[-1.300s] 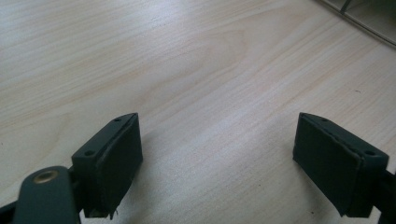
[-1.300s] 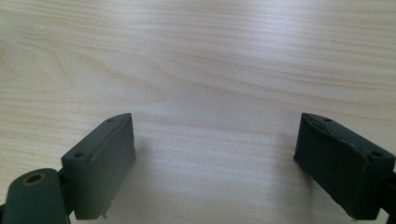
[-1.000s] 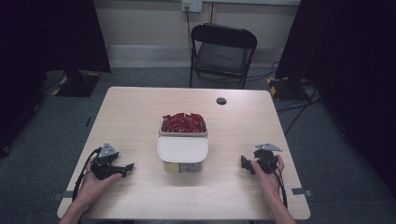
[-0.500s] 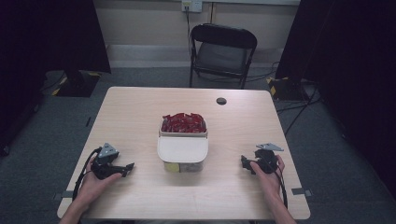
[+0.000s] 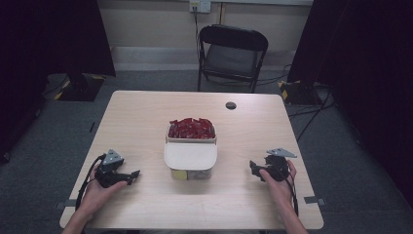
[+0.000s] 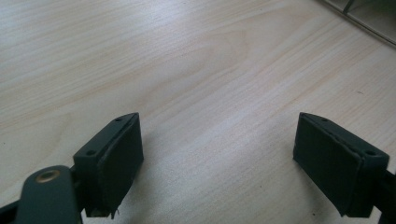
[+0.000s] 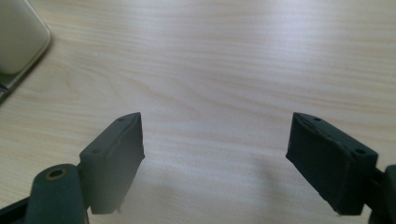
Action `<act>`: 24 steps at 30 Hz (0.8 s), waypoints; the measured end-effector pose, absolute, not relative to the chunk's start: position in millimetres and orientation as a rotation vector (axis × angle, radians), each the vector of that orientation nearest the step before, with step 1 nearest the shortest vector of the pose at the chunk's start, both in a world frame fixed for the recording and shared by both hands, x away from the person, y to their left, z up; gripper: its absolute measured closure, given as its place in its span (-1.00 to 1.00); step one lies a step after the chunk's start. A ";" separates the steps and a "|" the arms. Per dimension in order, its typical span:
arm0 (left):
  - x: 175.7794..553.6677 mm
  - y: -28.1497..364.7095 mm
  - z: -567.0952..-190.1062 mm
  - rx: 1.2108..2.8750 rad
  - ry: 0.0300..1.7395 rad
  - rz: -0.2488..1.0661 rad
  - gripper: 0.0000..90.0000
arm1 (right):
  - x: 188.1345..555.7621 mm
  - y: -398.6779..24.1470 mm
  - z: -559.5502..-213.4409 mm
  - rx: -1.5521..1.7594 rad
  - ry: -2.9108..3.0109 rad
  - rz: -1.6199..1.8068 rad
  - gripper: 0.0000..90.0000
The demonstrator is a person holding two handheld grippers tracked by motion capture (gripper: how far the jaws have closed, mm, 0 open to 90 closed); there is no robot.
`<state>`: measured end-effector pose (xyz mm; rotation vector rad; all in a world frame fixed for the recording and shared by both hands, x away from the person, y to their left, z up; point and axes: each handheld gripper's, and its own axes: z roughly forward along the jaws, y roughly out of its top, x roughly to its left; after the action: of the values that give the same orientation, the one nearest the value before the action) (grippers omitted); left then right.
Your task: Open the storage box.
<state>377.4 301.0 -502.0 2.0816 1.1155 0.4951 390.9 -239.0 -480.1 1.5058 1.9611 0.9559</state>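
the cream container (image 5: 190,159) sits at the middle of the wooden table (image 5: 146,117), with a heap of red packets (image 5: 191,127) just behind it. left of the container, well apart, the left gripper (image 5: 134,174) rests on the table, jaws spread with nothing between them. right of the container, the right gripper (image 5: 253,168) points toward it; its jaws have just been closing, yet stand apart over bare wood.

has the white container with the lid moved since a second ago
No. The white container sits at the same spot in front of the red-filled box, mid-table.
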 end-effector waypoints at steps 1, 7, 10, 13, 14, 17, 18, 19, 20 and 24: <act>377.4 301.1 -502.0 2.081 1.116 0.496 -0.66 | 390.7 -238.7 -478.4 1.496 1.965 0.964 -0.61; 377.4 301.1 -502.0 2.082 1.116 0.496 -0.66 | 390.8 -235.1 -474.9 1.466 1.993 0.989 -0.63; 377.4 301.0 -502.0 2.081 1.116 0.496 -0.66 | 388.8 -234.2 -470.8 1.452 2.004 1.031 -0.62; 377.4 301.1 -502.0 2.082 1.115 0.496 -0.66 | 385.6 -232.3 -467.7 1.433 2.011 1.038 -0.64; 377.4 301.1 -502.0 2.082 1.115 0.495 -0.66 | 384.6 -231.9 -466.4 1.426 2.015 1.043 -0.64; 377.4 301.1 -502.0 2.082 1.116 0.496 -0.66 | 382.8 -232.5 -460.7 1.443 2.011 1.105 -0.64; 377.4 301.1 -502.1 2.081 1.115 0.496 -0.66 | 382.2 -232.0 -458.6 1.436 2.007 1.109 -0.64; 377.4 301.1 -502.0 2.082 1.115 0.496 -0.66 | 381.6 -230.9 -456.8 1.431 2.006 1.115 -0.64; 377.4 301.1 -502.0 2.082 1.115 0.496 -0.66 | 381.6 -230.9 -456.8 1.431 2.006 1.115 -0.64; 377.4 301.1 -502.1 2.081 1.115 0.496 -0.66 | 379.8 -224.1 -452.1 1.390 2.033 1.112 -0.58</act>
<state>377.4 301.1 -502.1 2.0813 1.1151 0.4960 379.8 -224.1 -452.1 1.3902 2.0327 1.1118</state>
